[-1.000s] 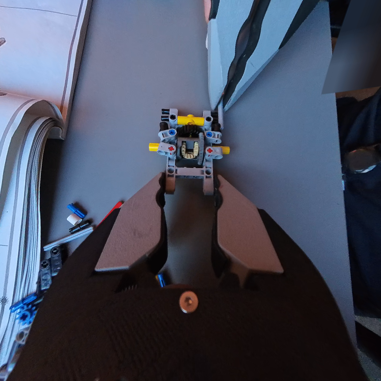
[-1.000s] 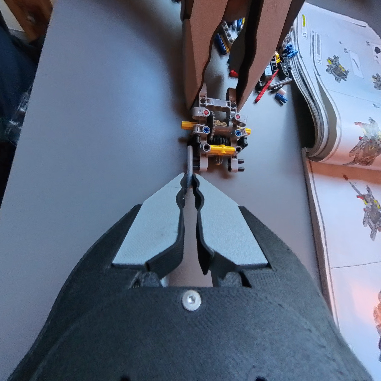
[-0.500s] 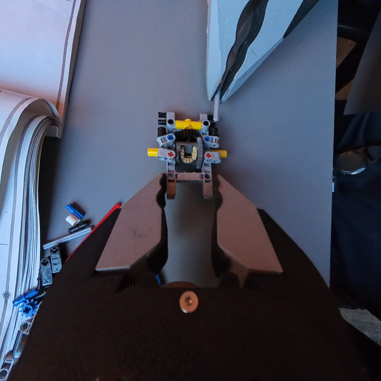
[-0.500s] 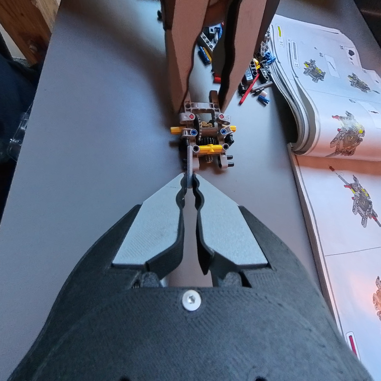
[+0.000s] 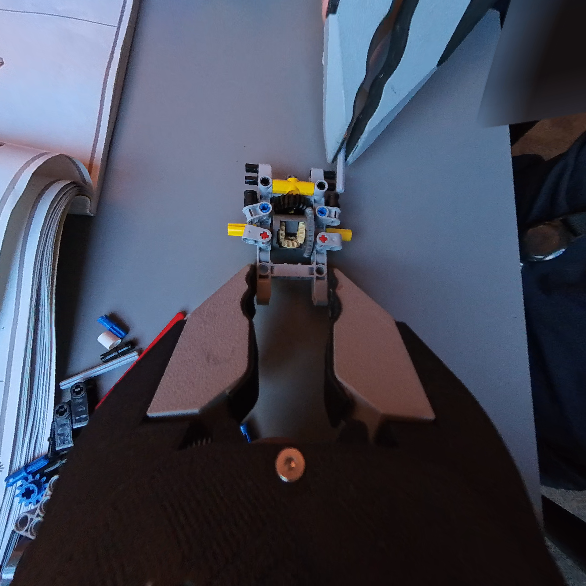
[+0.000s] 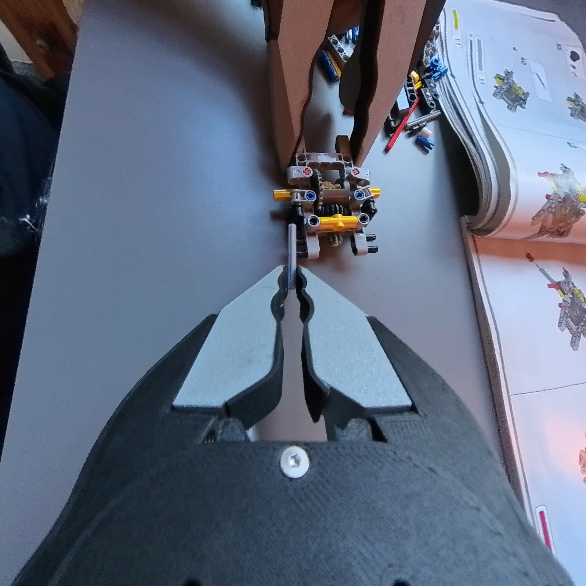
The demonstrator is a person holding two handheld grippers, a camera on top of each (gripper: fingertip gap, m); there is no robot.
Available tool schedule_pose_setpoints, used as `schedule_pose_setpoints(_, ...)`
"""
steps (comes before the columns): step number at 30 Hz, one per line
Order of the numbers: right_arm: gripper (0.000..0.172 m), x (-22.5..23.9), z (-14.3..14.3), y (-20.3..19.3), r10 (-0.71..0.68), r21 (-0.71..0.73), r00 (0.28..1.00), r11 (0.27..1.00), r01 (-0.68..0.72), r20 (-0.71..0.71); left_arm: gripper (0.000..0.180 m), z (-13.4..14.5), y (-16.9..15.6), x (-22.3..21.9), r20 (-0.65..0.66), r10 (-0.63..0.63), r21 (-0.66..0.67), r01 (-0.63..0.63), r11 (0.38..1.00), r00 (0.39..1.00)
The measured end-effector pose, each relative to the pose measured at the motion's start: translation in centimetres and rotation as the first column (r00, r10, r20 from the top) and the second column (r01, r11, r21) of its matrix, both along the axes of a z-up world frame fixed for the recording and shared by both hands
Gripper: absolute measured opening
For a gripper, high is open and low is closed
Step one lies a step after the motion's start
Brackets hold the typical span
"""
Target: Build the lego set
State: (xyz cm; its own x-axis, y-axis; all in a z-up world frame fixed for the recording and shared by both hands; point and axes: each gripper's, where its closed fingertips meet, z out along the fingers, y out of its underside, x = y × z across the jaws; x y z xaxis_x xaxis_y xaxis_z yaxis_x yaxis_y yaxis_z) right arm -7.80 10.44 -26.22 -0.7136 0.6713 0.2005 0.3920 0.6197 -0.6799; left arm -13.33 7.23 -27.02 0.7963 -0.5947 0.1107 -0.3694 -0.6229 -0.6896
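Observation:
A small building-brick assembly [image 5: 290, 222] of grey beams, yellow axles and gears sits on the grey table [image 5: 190, 126]. My left gripper [image 5: 291, 282] is shut on the two legs of its grey frame. The right wrist view shows the same, with the brown fingers [image 6: 285, 95] pressed on the sides of the assembly [image 6: 333, 203]. My right gripper [image 6: 291, 279] is shut on a thin grey rod [image 6: 292, 250]. The rod's far tip lies beside the black pins on the assembly's side. The left wrist view shows the right gripper [image 5: 341, 155] with the rod [image 5: 341, 174].
An open instruction booklet [image 5: 31, 222] lies along one side of the table and also shows in the right wrist view [image 6: 523, 158]. Loose small parts [image 5: 111, 336] lie next to it. The table's edge [image 5: 520, 285] and a person's dark clothing [image 5: 555, 317] are on the other side. My hands' fingertips stand some 7 cm from each other.
My right gripper has drawn back a little with the rod, and the rod still lies alongside the assembly. My left gripper's hold on the frame is unchanged.

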Motion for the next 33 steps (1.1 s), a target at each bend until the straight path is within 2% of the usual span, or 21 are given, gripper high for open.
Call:
schedule_pose_setpoints(9,0.002,-0.18,0.23,-0.11,-0.015,-0.042,1.000,0.999,0.016,0.022,0.043,0.00,-0.03,-0.03,0.003,-0.010,0.001,0.010,1.000,1.000)
schedule_pose_setpoints(24,0.002,-0.43,-0.08,-0.22,-0.018,-0.005,1.000,1.000,0.018,0.014,0.043,-0.05,0.05,0.12,-0.019,-0.021,-0.004,0.021,1.000,1.000)
schedule_pose_setpoints(33,0.001,0.08,-0.07,-0.28,0.030,0.046,1.000,0.998,-0.031,0.010,0.043,-0.11,0.05,0.48,-0.065,-0.032,-0.060,0.029,0.998,0.997)
